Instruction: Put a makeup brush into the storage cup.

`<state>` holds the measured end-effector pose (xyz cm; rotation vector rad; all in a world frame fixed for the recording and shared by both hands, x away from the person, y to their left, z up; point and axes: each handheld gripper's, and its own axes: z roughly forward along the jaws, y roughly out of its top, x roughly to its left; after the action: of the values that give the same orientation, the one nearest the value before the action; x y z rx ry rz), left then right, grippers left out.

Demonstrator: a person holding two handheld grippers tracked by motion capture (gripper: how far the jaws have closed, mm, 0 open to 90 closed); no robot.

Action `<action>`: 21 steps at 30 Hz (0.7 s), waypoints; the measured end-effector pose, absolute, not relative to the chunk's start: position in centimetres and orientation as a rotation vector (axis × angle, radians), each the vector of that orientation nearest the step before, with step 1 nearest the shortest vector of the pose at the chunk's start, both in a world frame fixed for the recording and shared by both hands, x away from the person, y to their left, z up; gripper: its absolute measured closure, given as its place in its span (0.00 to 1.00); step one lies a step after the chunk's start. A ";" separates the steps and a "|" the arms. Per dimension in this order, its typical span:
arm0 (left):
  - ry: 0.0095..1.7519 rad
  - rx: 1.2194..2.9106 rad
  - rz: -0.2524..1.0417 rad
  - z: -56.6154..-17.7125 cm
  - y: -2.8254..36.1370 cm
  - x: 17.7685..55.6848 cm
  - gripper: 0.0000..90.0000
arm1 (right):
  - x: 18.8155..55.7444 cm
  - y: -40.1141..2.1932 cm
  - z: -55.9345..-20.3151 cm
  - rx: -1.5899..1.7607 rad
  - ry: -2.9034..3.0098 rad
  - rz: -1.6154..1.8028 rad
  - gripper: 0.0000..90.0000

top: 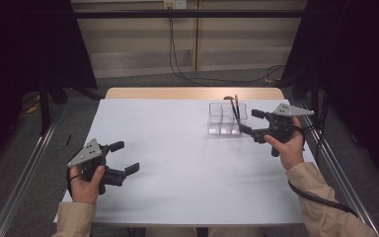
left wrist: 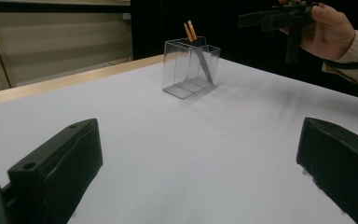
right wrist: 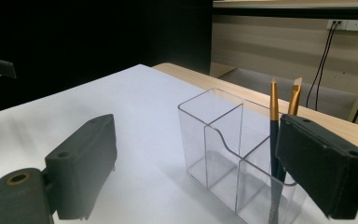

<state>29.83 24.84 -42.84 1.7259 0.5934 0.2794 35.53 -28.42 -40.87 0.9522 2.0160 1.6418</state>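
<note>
Two tongs show above the white bench (top: 177, 163). Nearest, the left tongs (top: 126, 158) hang over the bench's near left part, spread wide with nothing between the jaws. Farther back on the right, the right tongs (top: 250, 122) also stand wide apart and grip nothing, just beside a clear organizer (right wrist: 233, 149). It stands upright on the far right part of the bench, and two gold-banded brushes (right wrist: 279, 121) lean in its compartment nearest the right tongs.
</note>
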 end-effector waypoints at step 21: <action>0.588 1.735 0.282 -42.9 24.8 29.8 0.00 | 33.6 -28.7 -41.4 0.918 2.040 1.616 0.13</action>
<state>29.81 24.77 -42.86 1.7349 0.5880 0.2823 33.56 -28.65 -41.45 0.9179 2.0402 1.6157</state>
